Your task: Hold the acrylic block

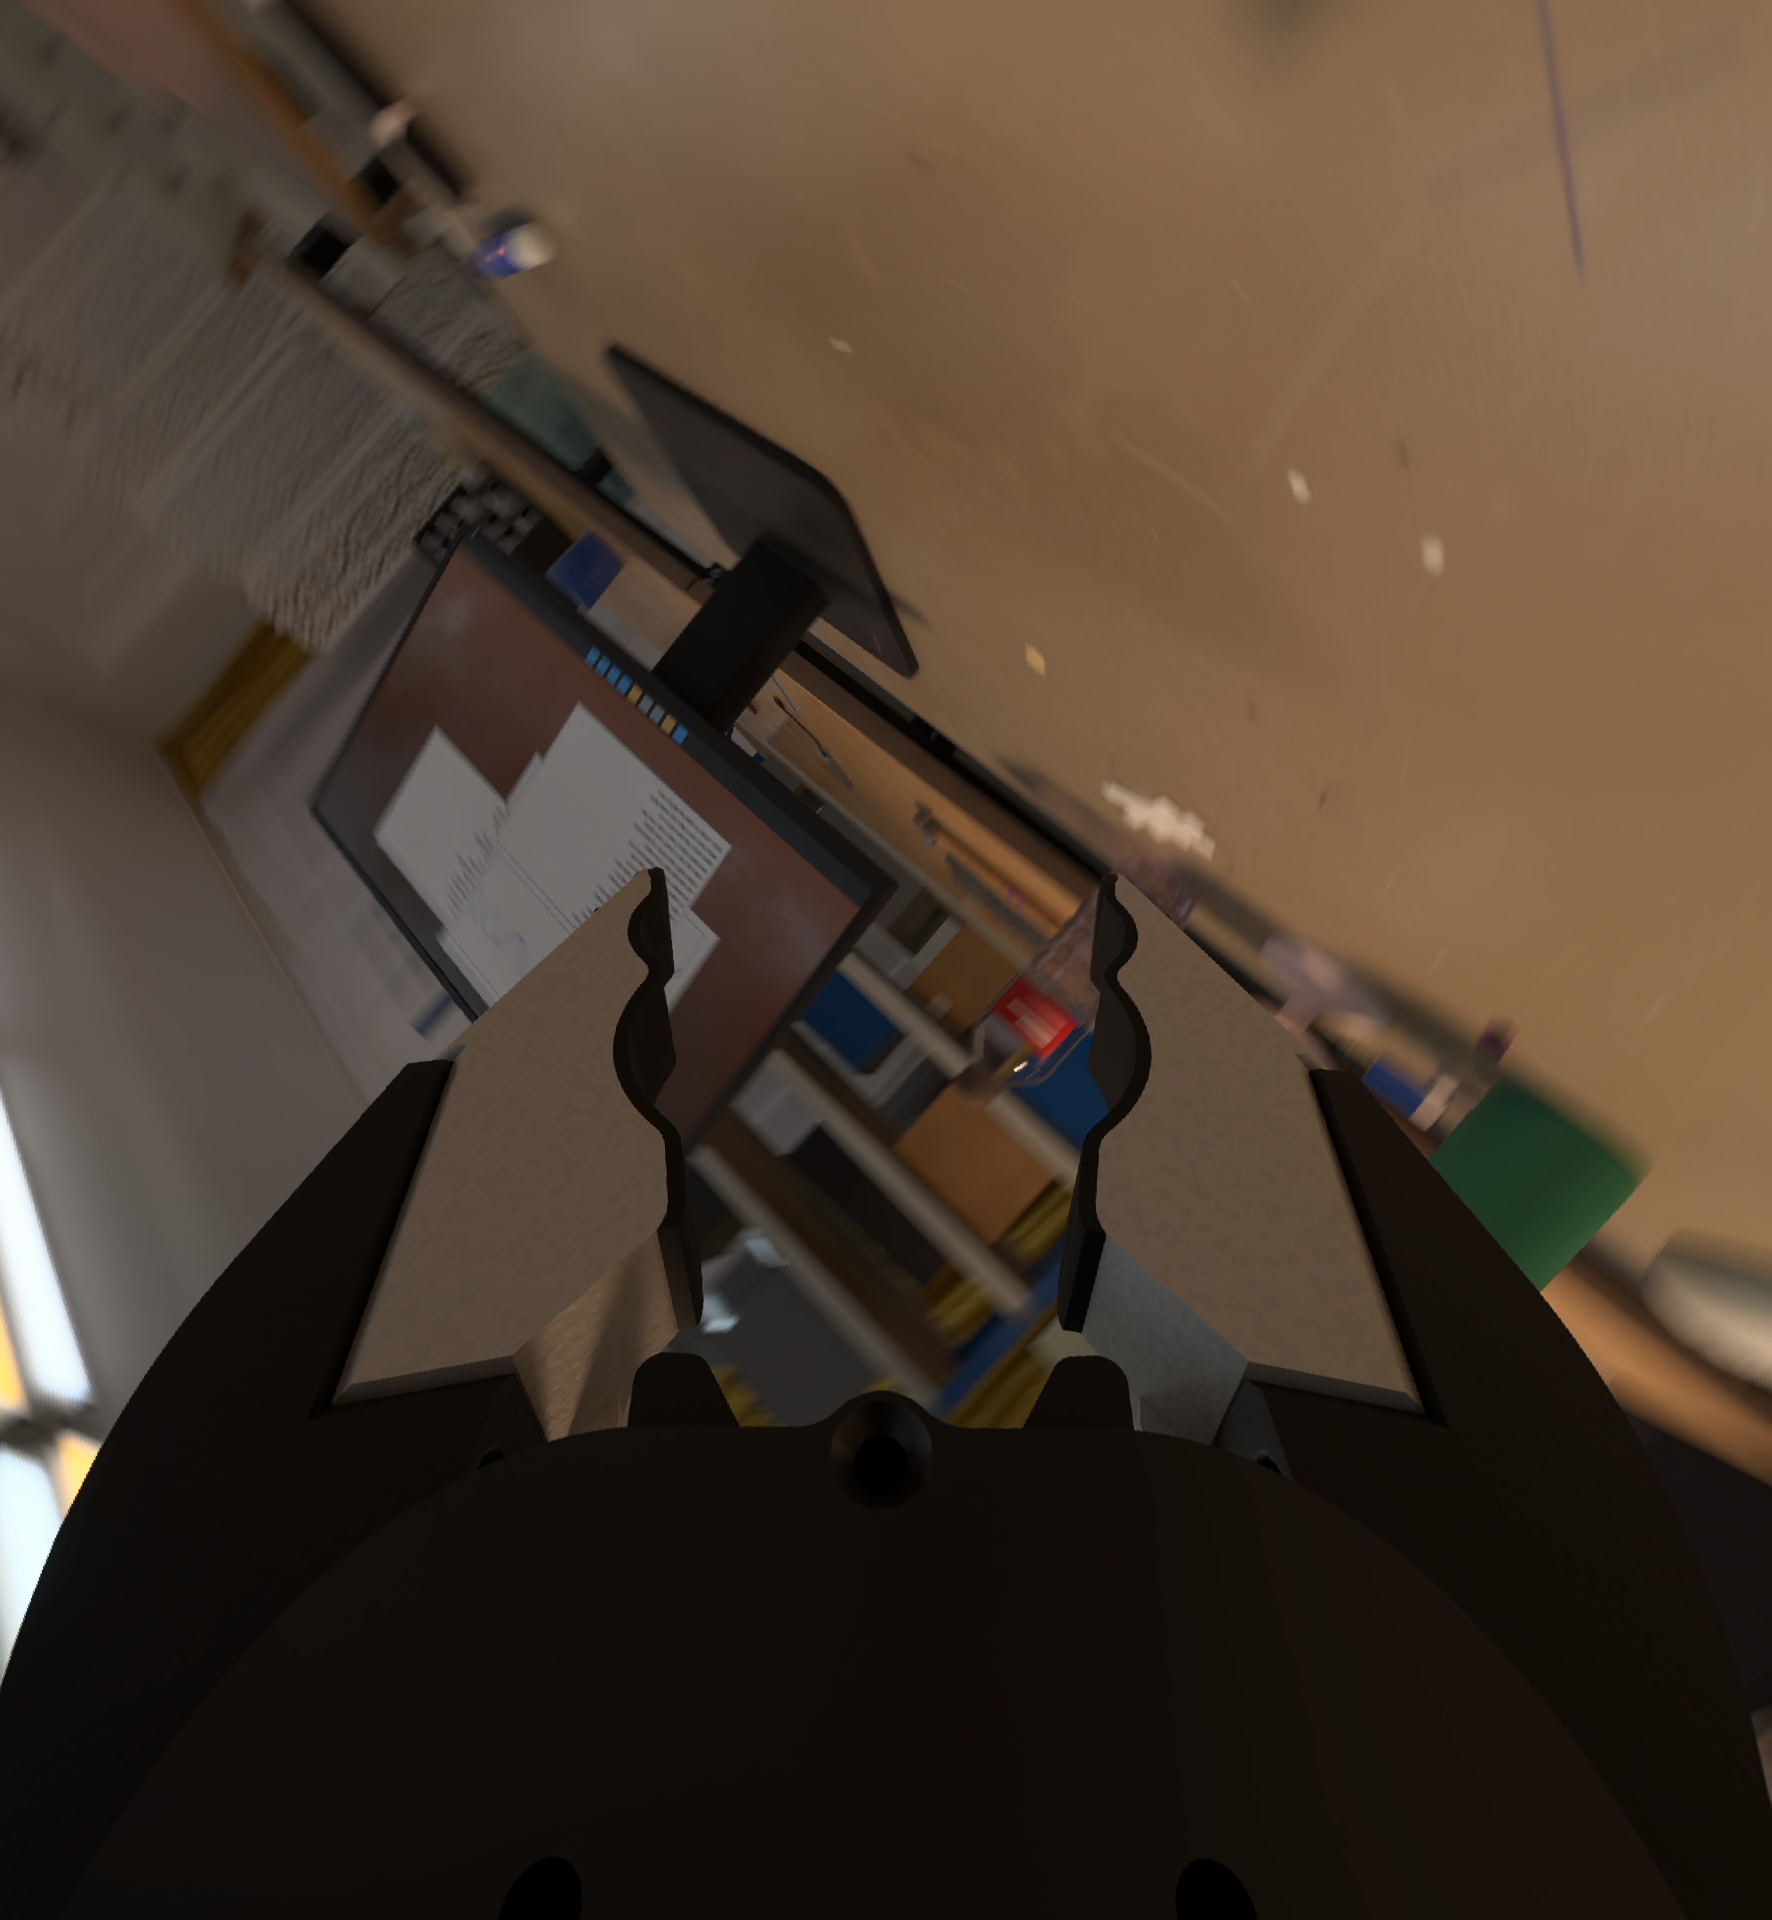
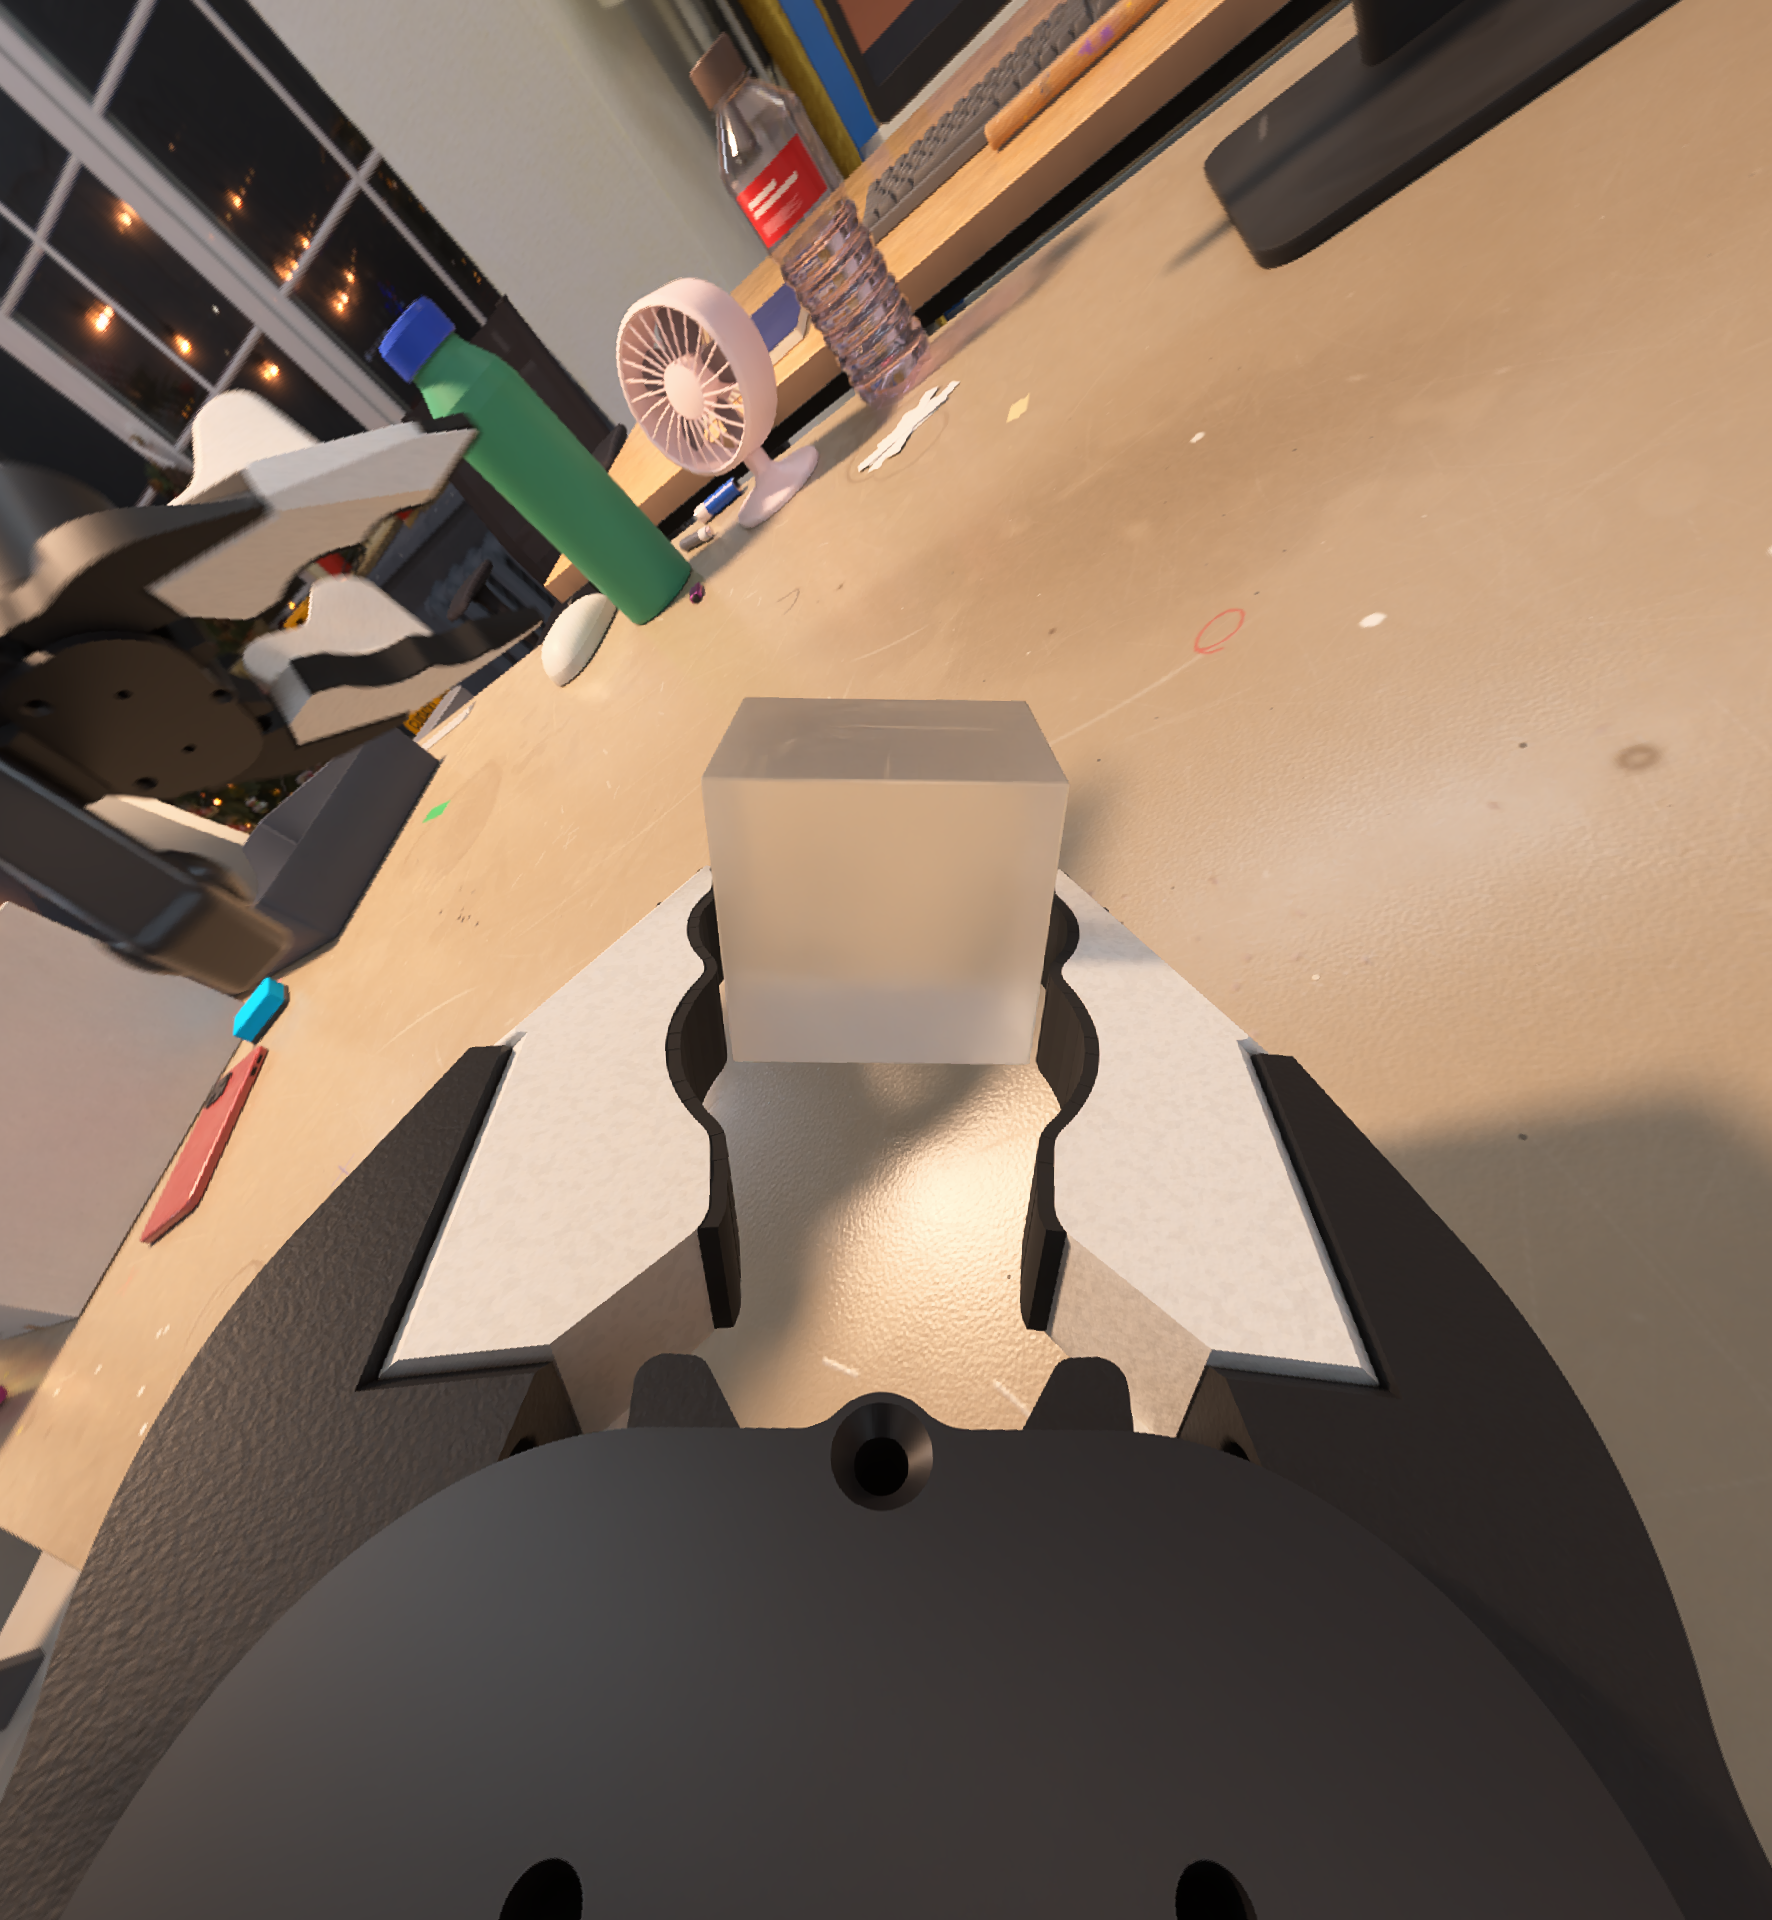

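A frosted, see-through acrylic block (image 2: 882, 831) sits between the fingertips of my right gripper (image 2: 882, 904). Both pads press against its left and right sides, low over the tan table (image 2: 1381, 727). I cannot tell whether the block rests on the table or hangs just above it. My left gripper (image 1: 882, 883) is open and empty, tilted and raised, facing a monitor (image 1: 549, 790). The block does not show in the left wrist view. The left gripper also shows in the right wrist view (image 2: 342, 582), open, to the left of the block and apart from it.
Behind the block stand a green bottle (image 2: 549, 488), a pink desk fan (image 2: 695, 384), a clear ribbed bottle (image 2: 851, 301) and a red-labelled bottle (image 2: 773, 156). A white mouse (image 2: 575, 634), a red phone (image 2: 207, 1143) and a monitor base (image 2: 1381, 156) lie around.
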Controlling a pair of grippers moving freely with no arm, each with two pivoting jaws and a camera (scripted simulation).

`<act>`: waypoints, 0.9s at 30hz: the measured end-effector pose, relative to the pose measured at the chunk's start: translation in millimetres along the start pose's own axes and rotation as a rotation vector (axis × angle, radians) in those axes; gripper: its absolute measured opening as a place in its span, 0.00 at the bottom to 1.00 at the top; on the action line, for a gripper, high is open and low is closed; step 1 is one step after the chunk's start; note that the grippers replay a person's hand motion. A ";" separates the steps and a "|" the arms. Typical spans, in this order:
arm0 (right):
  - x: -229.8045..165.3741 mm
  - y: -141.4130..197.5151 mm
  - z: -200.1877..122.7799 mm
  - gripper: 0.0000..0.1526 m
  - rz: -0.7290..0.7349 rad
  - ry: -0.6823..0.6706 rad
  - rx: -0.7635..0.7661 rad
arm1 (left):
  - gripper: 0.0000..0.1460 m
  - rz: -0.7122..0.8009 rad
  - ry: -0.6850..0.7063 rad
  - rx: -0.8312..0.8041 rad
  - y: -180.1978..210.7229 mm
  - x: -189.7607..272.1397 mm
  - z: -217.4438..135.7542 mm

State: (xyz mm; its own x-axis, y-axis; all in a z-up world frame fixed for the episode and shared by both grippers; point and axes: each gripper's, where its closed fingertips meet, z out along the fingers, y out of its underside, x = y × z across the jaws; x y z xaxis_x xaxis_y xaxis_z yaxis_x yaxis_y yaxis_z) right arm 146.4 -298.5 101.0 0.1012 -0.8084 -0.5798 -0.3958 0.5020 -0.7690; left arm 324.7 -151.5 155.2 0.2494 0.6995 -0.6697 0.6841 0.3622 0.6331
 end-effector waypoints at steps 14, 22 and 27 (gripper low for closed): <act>-9.2 1.7 -11.1 0.39 -0.068 -0.039 -0.034 | 0.49 0.772 0.336 -0.267 -25.1 16.7 58.5; -2.1 -7.0 -16.2 0.39 0.093 -0.126 0.023 | 0.45 0.849 0.459 -0.322 -15.0 23.6 75.7; 3.1 -7.9 -16.1 0.39 0.149 -0.149 0.037 | 0.53 0.868 0.516 -0.348 -7.5 23.9 88.5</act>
State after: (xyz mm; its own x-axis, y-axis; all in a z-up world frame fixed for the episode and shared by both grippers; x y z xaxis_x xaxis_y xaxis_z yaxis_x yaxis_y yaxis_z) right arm 135.2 -309.9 109.6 0.1792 -0.6712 -0.7193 -0.3834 0.6257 -0.6793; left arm 386.3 -192.0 100.0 0.1812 0.9493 0.2568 0.1582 -0.2858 0.9451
